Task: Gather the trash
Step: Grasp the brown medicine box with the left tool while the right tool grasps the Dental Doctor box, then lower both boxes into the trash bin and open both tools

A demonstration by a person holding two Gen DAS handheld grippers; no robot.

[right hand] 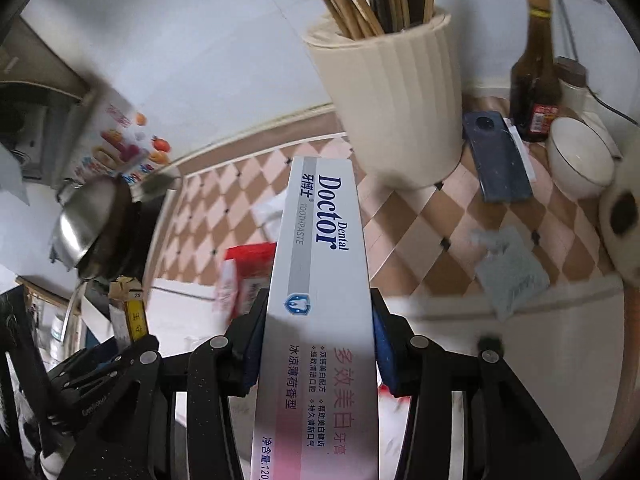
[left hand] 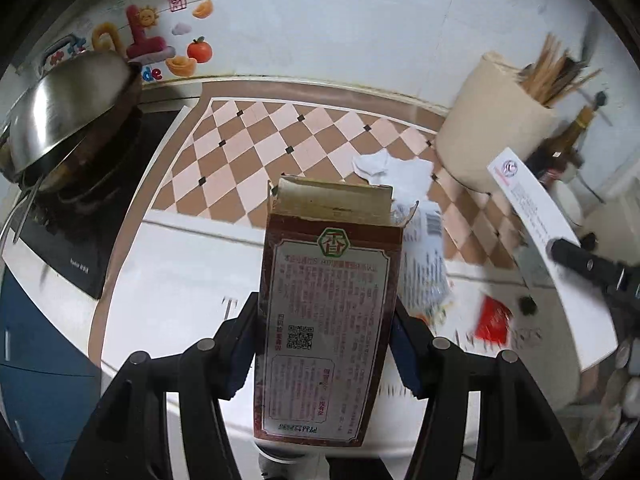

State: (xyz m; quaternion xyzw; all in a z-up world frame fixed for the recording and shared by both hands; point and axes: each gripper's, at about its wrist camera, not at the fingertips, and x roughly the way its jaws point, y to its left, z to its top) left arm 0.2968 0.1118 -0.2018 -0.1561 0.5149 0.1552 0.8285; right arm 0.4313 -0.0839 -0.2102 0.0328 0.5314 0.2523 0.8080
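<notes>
My left gripper point(left hand: 326, 312) is shut on a worn brown carton point(left hand: 328, 312) with red print and an open top flap, held above the white counter edge. My right gripper point(right hand: 318, 320) is shut on a white toothpaste box point(right hand: 320, 280) marked "Dental Doctor"; that box also shows at the right of the left wrist view point(left hand: 548, 240). On the checkered counter lie a crumpled white tissue point(left hand: 384, 164), a printed plastic wrapper point(left hand: 428, 264), a red packet point(right hand: 248, 276) and a grey wrapper point(right hand: 512, 272).
A cream utensil holder point(right hand: 404, 104) with chopsticks stands at the back. Beside it are a dark phone point(right hand: 496, 156), a brown sauce bottle point(right hand: 534, 76) and a white bowl point(right hand: 580, 160). A steel wok lid point(left hand: 68, 108) sits on the stove at left.
</notes>
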